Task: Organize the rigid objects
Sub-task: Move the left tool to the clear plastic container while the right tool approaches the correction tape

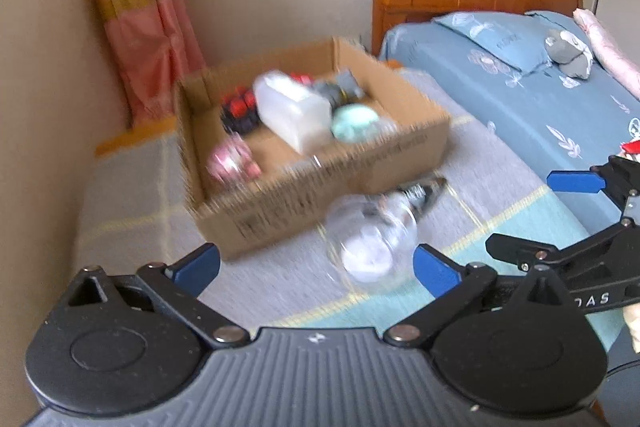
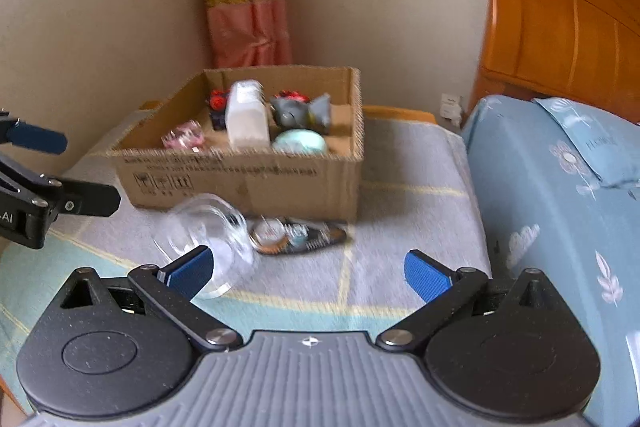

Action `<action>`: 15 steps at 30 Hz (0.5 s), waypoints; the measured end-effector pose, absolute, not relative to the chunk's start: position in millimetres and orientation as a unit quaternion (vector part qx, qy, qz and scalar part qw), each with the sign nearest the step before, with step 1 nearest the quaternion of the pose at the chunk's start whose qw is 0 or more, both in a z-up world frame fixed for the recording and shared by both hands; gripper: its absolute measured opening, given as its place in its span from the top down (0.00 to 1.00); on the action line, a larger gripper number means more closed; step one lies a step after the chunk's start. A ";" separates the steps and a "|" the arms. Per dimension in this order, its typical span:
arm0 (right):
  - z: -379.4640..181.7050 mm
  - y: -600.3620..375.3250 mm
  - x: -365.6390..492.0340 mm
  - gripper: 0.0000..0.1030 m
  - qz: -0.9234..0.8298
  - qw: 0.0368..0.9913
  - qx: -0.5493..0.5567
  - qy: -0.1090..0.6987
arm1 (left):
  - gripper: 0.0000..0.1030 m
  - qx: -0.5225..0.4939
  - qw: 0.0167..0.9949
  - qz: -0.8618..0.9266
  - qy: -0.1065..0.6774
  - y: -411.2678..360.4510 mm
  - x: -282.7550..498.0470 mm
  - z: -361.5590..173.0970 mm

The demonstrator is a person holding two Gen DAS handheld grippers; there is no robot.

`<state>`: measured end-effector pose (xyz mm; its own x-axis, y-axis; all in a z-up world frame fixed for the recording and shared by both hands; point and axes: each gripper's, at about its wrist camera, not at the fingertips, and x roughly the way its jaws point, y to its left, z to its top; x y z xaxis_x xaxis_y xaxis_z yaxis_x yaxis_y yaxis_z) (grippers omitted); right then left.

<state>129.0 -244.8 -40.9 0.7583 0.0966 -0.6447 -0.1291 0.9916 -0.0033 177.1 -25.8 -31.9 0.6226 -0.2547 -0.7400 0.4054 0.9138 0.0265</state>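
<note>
Here the left gripper (image 1: 316, 267) has its jaws spread wide apart, with nothing pressed between them; a clear glass jar (image 1: 370, 243) lies on its side on the striped blanket (image 1: 132, 211) just ahead of them, at about one o'clock; the right gripper (image 2: 308, 269) likewise stands with jaws fully apart and empty, the jar at its eleven o'clock beside the left blue pad; just past the jar lies a dark flat packet (image 2: 298, 237), touching the front wall of the cardboard box (image 2: 240, 179) or nearly so; the box, at twelve o'clock, holds a white plastic bottle (image 2: 246, 119), a pale green round thing (image 2: 300, 143), a pink item (image 2: 182, 139) and blurred red-and-dark pieces; farther off hang a pink curtain (image 2: 248, 7) and stands a wooden headboard (image 2: 560, 19).
</note>
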 end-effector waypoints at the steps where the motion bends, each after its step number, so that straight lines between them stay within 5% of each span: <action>1: -46.2 -246.4 126.2 0.00 0.059 0.936 -0.027 0.346 | 0.01 0.090 0.891 -0.189 0.402 -28.4 178.5 -39.6; 15: -83.8 -268.9 123.2 0.00 0.050 0.919 -0.003 0.391 | 0.01 0.121 0.871 -0.217 0.424 -71.4 204.4 -90.8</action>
<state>123.2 -268.9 -83.8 0.6900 0.0891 -0.7184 -0.0935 0.9951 0.0336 204.4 -71.4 -90.8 0.5465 -0.2751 -0.7910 0.4798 0.8770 0.0265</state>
